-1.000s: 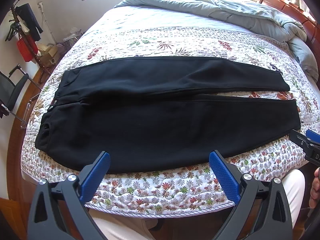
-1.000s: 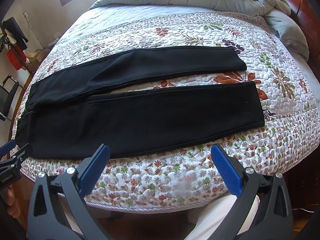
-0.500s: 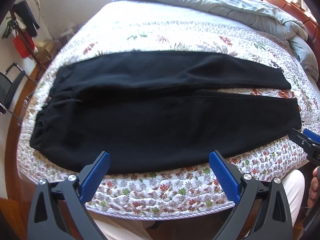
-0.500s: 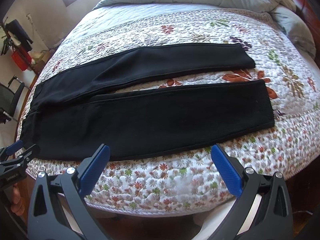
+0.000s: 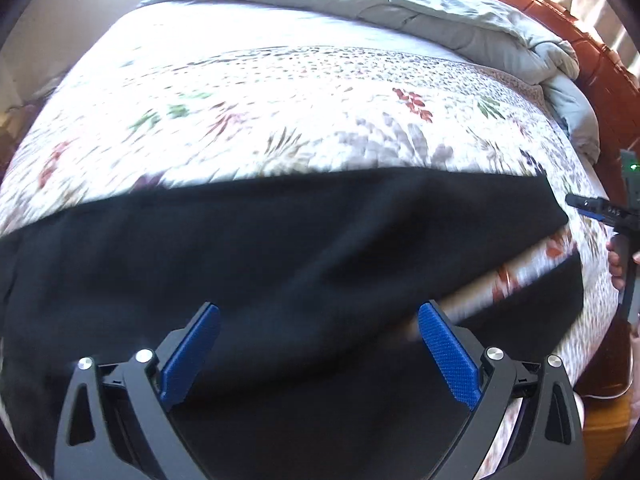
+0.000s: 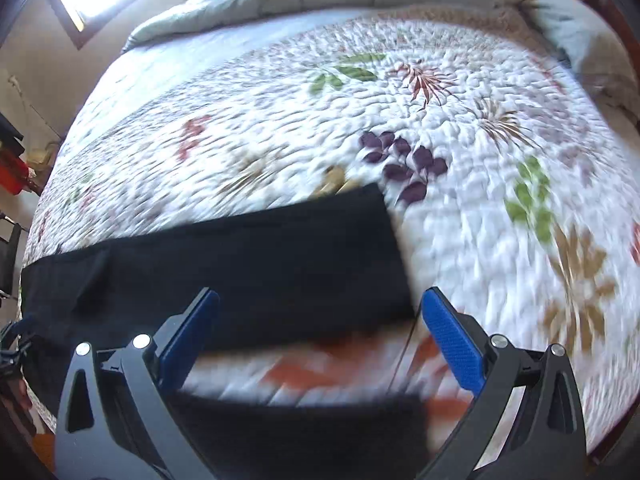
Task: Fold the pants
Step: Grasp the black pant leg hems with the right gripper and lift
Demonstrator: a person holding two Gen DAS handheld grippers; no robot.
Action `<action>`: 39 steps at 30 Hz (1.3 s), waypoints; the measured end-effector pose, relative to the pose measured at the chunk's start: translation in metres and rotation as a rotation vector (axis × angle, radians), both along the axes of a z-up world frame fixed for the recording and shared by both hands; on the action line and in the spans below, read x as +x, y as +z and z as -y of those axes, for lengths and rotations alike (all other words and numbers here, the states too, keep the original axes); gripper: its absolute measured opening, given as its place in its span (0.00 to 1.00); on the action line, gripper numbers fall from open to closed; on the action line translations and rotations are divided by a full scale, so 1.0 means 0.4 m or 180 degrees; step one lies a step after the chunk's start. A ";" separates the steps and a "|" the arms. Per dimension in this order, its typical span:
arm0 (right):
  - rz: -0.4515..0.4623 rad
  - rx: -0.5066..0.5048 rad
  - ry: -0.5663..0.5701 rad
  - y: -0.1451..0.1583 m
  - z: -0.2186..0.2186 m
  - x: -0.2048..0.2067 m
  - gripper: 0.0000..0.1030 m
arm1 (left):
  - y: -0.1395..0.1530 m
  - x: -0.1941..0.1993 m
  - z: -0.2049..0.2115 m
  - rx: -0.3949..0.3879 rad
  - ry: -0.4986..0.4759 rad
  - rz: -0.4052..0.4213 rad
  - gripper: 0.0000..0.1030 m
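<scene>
Jaws of the left gripper stand wide apart above the black pants, over their thicker waist half. The pants lie flat on the quilted bed, long axis running left to right. The right gripper, jaws likewise apart and empty, hangs nearest the leg cuffs.

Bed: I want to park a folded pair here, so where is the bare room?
Free: the quilt between the pants and the grey duvet, and right of the leg cuffs. A thin quilt strip shows between the legs. The near edge is crowded by pants.
</scene>
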State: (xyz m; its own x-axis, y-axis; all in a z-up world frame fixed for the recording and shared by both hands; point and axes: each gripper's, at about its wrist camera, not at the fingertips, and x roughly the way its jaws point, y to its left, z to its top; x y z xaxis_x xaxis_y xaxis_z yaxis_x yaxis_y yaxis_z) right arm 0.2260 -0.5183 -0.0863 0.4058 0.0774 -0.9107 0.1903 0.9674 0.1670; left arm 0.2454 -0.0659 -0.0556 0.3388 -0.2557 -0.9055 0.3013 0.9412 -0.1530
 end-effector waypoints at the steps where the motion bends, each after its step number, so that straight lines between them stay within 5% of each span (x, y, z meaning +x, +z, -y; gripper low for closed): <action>1: -0.0099 0.0017 0.0020 -0.023 0.026 0.031 0.97 | -0.012 0.043 0.021 -0.0030 -0.0062 -0.0031 0.96; 8: -0.0239 0.0234 0.0299 -0.124 0.089 0.121 0.98 | -0.060 0.190 0.127 -0.0182 -0.0587 -0.0081 0.96; 10: -0.0172 0.0333 0.0504 -0.122 0.070 0.121 0.77 | -0.071 0.210 0.159 -0.0165 -0.0753 -0.0090 0.96; 13: -0.0225 -0.0015 0.0817 -0.108 0.034 0.114 0.25 | -0.079 0.230 0.210 -0.0151 -0.1031 -0.0147 0.96; 15: -0.0149 0.0061 0.0955 -0.080 0.041 0.099 0.09 | -0.083 0.241 0.236 -0.0138 -0.1183 -0.0154 0.96; 20: 0.0414 0.0358 0.1217 0.058 0.063 0.014 0.09 | -0.100 0.255 0.313 -0.0049 -0.1660 -0.0131 0.96; 24: 0.0793 0.0460 0.1446 0.164 0.047 -0.027 0.08 | -0.100 0.254 0.361 -0.0254 -0.2081 -0.0236 0.96; 33: 0.1167 0.0508 0.1570 0.253 0.065 -0.076 0.05 | -0.135 0.291 0.378 -0.0610 -0.2242 -0.0797 0.96; 35: 0.1164 0.0477 0.1570 0.246 0.063 -0.076 0.05 | -0.136 0.289 0.369 -0.0663 -0.2229 -0.0833 0.89; 36: 0.1165 0.0471 0.1540 0.243 0.065 -0.073 0.05 | -0.138 0.286 0.363 -0.0653 -0.2216 -0.0846 0.68; 37: 0.1178 0.0478 0.1507 0.242 0.068 -0.075 0.05 | -0.140 0.284 0.359 -0.0567 -0.2187 -0.0803 0.26; 38: 0.1185 0.0477 0.1473 0.234 0.069 -0.077 0.05 | -0.139 0.284 0.348 -0.0398 -0.2086 -0.0676 0.10; 39: 0.1187 0.0483 0.1420 0.228 0.073 -0.076 0.05 | -0.130 0.285 0.326 -0.0477 -0.1975 -0.0632 0.09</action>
